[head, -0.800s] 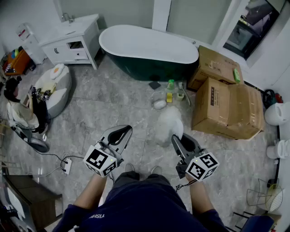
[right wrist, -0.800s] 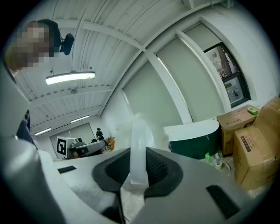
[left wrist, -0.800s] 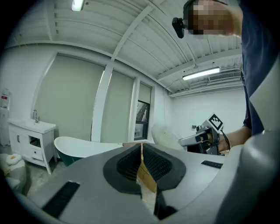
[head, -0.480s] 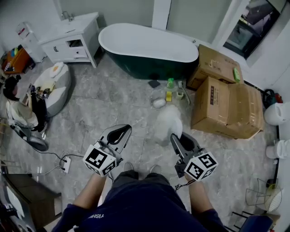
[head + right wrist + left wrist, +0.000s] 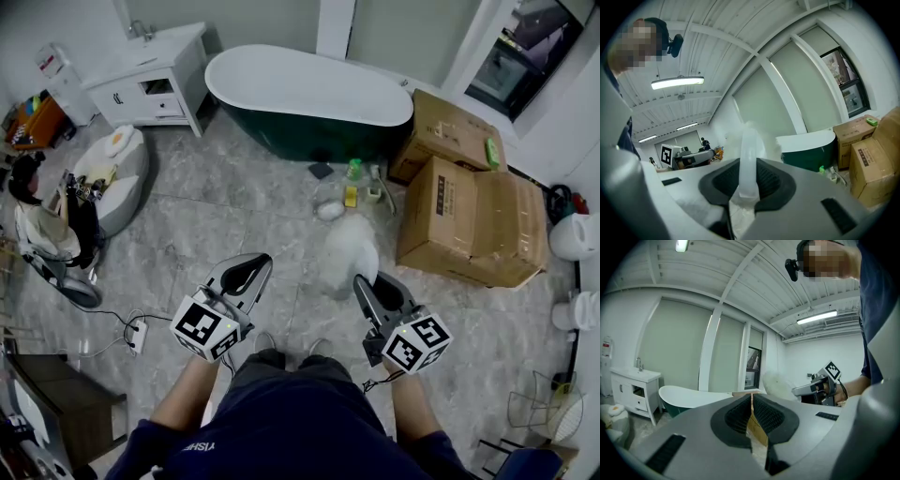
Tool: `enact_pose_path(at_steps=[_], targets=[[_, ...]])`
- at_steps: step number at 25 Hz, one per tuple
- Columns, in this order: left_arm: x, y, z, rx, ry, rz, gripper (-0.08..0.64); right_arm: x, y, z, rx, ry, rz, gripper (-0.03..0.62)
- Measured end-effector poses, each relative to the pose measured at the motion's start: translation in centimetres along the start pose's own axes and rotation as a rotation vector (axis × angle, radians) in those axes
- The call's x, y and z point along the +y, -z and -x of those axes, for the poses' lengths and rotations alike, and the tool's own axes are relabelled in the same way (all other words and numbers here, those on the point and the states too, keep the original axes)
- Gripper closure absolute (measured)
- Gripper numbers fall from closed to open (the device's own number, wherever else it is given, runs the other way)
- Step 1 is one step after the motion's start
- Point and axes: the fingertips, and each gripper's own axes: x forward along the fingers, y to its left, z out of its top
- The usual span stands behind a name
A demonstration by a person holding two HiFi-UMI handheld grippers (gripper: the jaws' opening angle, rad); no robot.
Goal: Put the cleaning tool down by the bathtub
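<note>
My right gripper (image 5: 368,284) is shut on the clear plastic handle (image 5: 749,159) of a fluffy white duster (image 5: 352,253), the cleaning tool. Its head points forward over the marble floor. In the right gripper view (image 5: 747,187) the handle stands upright between the dark pads. My left gripper (image 5: 247,273) hangs level with it on the left, shut with nothing in it; its pads (image 5: 761,416) almost touch. The white and dark green bathtub (image 5: 309,94) stands well ahead against the far wall. From the left gripper view I see the duster (image 5: 778,382) to the right.
Small bottles and sponges (image 5: 352,187) lie on the floor in front of the tub. Big cardboard boxes (image 5: 469,225) stand at the right, a white vanity (image 5: 150,75) at the far left. A white beanbag (image 5: 117,169) and a power strip (image 5: 136,332) lie on the left.
Almost nothing: the view has shifted slightly, and both grippers keep their places with the duster still held.
</note>
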Motion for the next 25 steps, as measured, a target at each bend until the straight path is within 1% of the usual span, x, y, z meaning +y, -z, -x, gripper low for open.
enact_pose_path(at_steps=[7,16,25], targets=[[-1.9,-0.4,-1.4,0.0,-0.022,-0.014,0.522,-1.6,-0.4,1.9,0.005,-0.02,0.002,0.506],[-5.2,-1.3,-2.9,-0.019,-0.067,-0.04,0.522,-3.7,-1.3,4.8,0.005,-0.079,0.026,0.506],[-5.8,-1.5,-3.5,-0.018,-0.097,-0.037,0.521,-5.0,-1.8,5.3,-0.002,-0.104,0.024,0.506]])
